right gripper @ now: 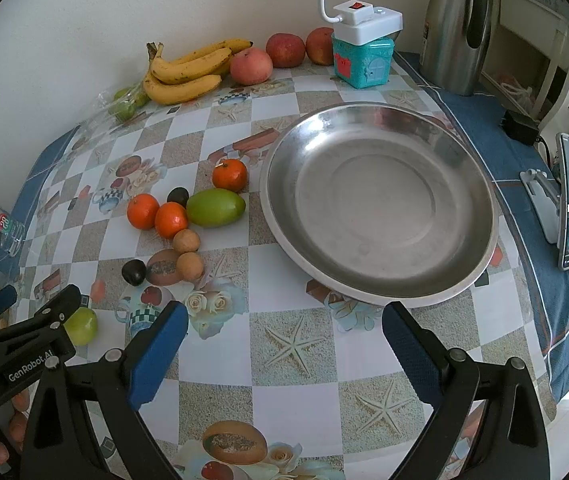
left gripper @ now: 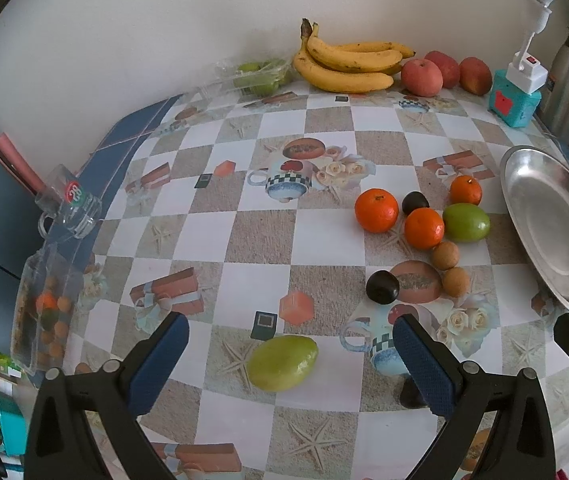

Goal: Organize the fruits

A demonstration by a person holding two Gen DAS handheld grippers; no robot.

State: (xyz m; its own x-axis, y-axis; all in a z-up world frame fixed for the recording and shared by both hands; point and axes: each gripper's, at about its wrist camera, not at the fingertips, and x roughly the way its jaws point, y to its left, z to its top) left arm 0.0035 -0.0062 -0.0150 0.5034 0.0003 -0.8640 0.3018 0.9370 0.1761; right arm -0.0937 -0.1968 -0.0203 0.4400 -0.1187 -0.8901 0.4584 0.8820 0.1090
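Plate (right gripper: 380,200) sits empty toward the table's right edge, small fruits bunched just left of its rim, so you're at the first pick. Left gripper (left gripper: 290,354), jaws wide, straddles a lone green fruit (left gripper: 282,362) near the front edge; right gripper (right gripper: 284,344) is wide too, holding nothing. Close left on it and carry it to the plate.

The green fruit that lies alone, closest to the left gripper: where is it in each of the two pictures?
Left wrist view: the lone green fruit lies low in the middle, on the tablecloth between the open jaws of the left gripper.
Right wrist view: the same fruit sits at the lower left, partly hidden behind the left gripper's black body.
Shared landmark: the steel plate, to the right of the fruit in both views.
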